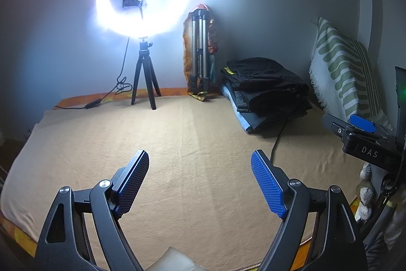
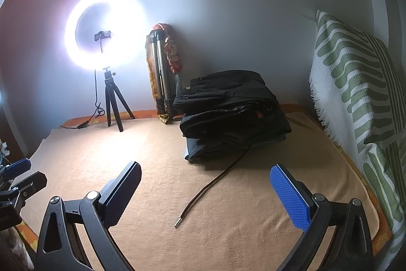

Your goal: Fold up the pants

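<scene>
A stack of folded dark pants [image 1: 266,88] [image 2: 231,106] rests at the back right of a bed covered by a tan blanket [image 1: 192,144] [image 2: 157,156], with bluish garments under the black ones. A dark drawstring [image 2: 210,189] trails from the stack toward the front. My left gripper [image 1: 200,179] hovers open over bare blanket, nothing between its blue pads. My right gripper [image 2: 205,192] is also open above the blanket, the cord's metal tip lying below and between its fingers. The right gripper's blue tip [image 1: 361,123] shows at the right edge of the left wrist view.
A lit ring light on a small black tripod [image 1: 144,78] [image 2: 114,103] stands at the back left, its cable on the bed. A folded silver tripod [image 1: 200,52] [image 2: 162,78] leans on the wall. A green-striped cushion [image 1: 345,70] [image 2: 360,93] lines the right side.
</scene>
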A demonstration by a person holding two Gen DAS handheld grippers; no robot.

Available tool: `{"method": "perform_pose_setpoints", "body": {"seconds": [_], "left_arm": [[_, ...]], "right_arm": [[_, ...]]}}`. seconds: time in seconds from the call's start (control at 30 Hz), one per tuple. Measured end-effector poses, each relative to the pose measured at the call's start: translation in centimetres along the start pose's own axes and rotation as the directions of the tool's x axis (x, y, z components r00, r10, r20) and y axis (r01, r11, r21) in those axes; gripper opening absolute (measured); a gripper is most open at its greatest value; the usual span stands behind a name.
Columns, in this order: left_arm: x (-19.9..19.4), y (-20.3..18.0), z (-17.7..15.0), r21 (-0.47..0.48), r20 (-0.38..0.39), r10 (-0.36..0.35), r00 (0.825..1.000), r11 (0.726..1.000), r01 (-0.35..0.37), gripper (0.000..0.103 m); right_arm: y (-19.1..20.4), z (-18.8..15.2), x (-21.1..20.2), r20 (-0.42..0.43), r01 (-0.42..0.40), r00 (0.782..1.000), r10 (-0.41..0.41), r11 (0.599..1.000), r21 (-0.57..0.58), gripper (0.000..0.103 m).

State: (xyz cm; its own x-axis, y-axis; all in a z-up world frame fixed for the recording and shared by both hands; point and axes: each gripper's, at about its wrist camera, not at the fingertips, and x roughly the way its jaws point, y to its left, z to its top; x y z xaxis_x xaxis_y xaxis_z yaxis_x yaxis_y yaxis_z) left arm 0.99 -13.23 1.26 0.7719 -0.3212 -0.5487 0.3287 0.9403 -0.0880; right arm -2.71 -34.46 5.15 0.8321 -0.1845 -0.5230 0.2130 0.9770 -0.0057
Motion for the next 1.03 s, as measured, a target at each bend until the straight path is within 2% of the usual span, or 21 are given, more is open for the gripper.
{"method": "perform_pose_setpoints", "body": {"seconds": [0.4, 0.67, 1.03], "left_arm": [[-0.03, -0.38, -0.1, 0.012, 0.003, 0.006, 1.0, 1.0, -0.007, 0.083], [-0.12, -0.29, -0.17, 0.022, 0.022, 0.062, 0.998, 0.998, -0.062, 0.083], [0.13, -0.42, -0.46, 0.029, 0.016, 0.078, 0.997, 0.996, -0.079, 0.083]], "right_arm": [[0.18, -0.01, -0.01, -0.003, -0.004, 1.0, 0.004, 1.0, -0.002, 0.103], [0.52, -0.08, 0.17, -0.01, -0.01, 1.0, 0.009, 1.0, -0.004, 0.103], [0.33, -0.17, 0.4, -0.021, -0.013, 1.0, 0.013, 1.0, 0.003, 0.103]]}}
